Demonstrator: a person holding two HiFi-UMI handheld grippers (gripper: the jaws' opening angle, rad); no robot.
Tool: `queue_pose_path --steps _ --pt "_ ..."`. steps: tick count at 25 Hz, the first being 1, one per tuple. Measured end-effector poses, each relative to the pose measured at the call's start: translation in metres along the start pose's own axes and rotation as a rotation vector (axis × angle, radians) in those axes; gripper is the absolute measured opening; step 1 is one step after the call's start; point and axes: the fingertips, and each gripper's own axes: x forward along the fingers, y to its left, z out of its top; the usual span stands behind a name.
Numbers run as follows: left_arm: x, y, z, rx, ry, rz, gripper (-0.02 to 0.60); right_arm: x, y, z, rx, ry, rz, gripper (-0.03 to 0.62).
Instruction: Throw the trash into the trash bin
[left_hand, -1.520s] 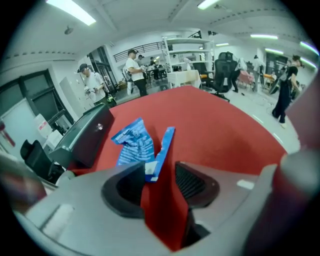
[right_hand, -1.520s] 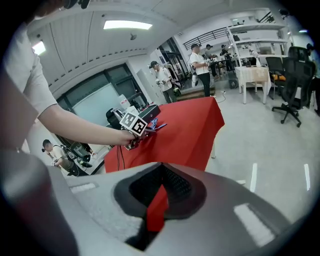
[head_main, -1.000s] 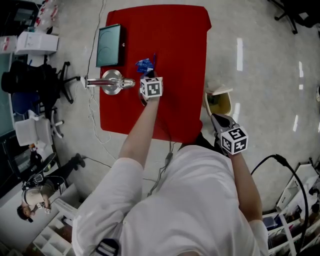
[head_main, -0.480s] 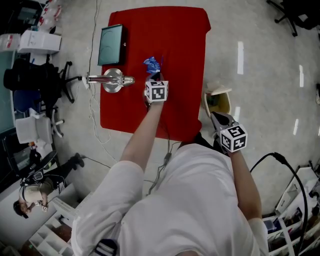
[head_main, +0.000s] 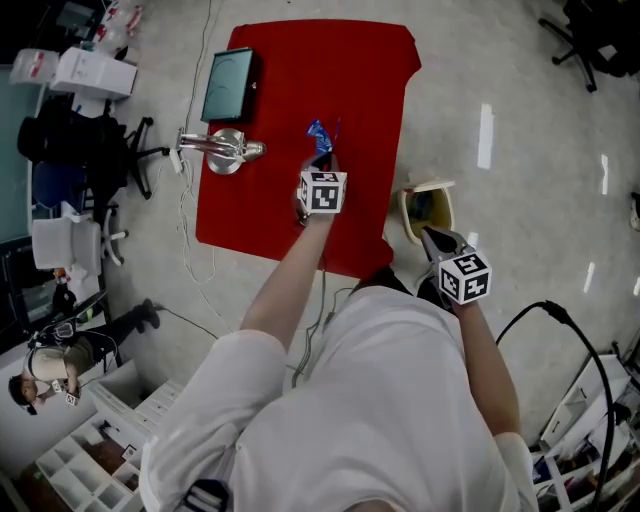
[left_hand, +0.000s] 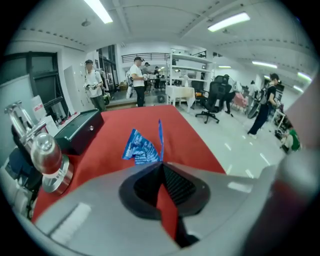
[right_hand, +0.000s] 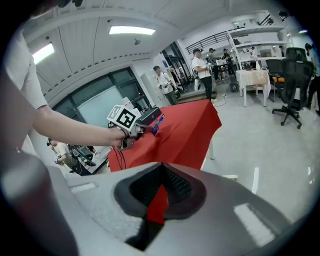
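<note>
We hold the left gripper (head_main: 322, 156) out over the red table (head_main: 360, 70), and its jaws are pressed together on a crumpled blue wrapper (head_main: 320, 134). The left gripper view shows the grip plainly: the two tips meet on the wrapper's near edge, the crinkled body of it fans out to the left, and one thin strip stands straight up from the pinch. Seen from the right gripper view, the wrapper hangs at the claw's tip and appears to be off the cloth, though we cannot be sure of the gap.

The trash bin (head_main: 412, 196) stands on the floor (head_main: 520, 110) just beside the table's right edge, near its front corner. It is pale-rimmed, with a dark yellowish inside. The wrapper is not in it; it sits over the middle of the cloth, apart from the bin.

Our right gripper (head_main: 429, 233) hangs by the bin's near rim. Its jaws are closed tip to tip with nothing between them, only red cloth showing through the hollow behind the tips.

On the far left part of the table lie a black box (head_main: 229, 84) and a silver metal object (head_main: 224, 150) — both well away from the wrapper. In the left gripper view, several people (left_hand: 94, 84) stand in the room beyond the table.
</note>
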Motion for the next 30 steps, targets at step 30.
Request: queue_pose_path --steps 30 --pt "-0.057 -0.233 -0.056 0.085 0.076 -0.153 0.003 -0.097 -0.095 -0.072 0.053 -0.022 0.022 0.002"
